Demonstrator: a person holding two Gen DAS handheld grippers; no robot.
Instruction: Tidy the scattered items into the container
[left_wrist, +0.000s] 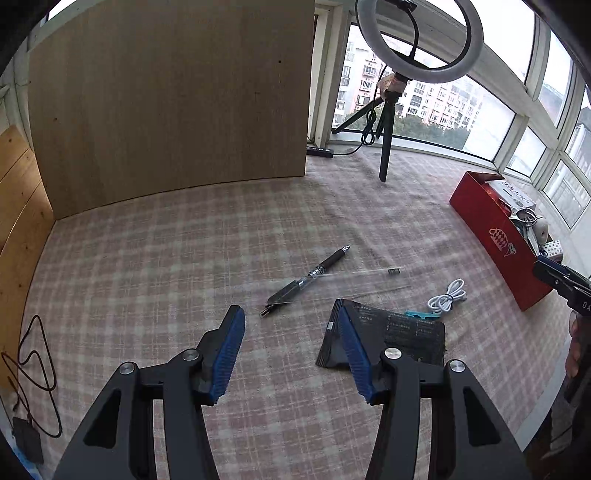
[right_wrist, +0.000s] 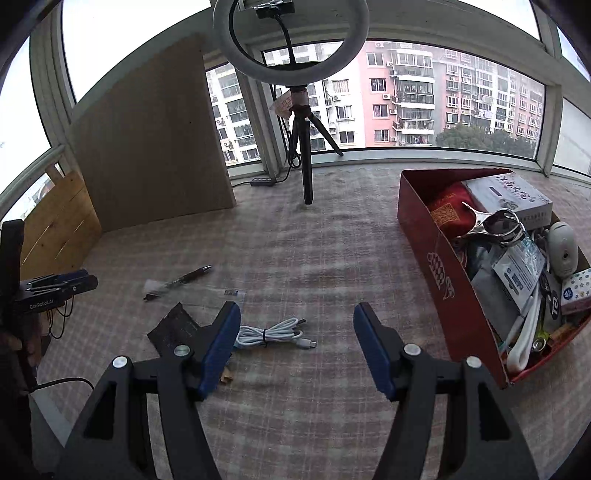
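Loose items lie on the checked cloth: a dark pen, a clear ruler, a black printed packet and a coiled white cable. My left gripper is open with nothing between its blue pads; the pen lies just beyond it and the packet sits behind its right finger. My right gripper is open above the cloth, with the white cable just inside its left finger. The packet and pen lie to its left. The red box stands to its right, full of several items.
A ring light on a tripod stands at the back by the window. A tall wooden board leans at the back left. A black cord trails along the left edge. A small tan piece lies by my right gripper's left finger.
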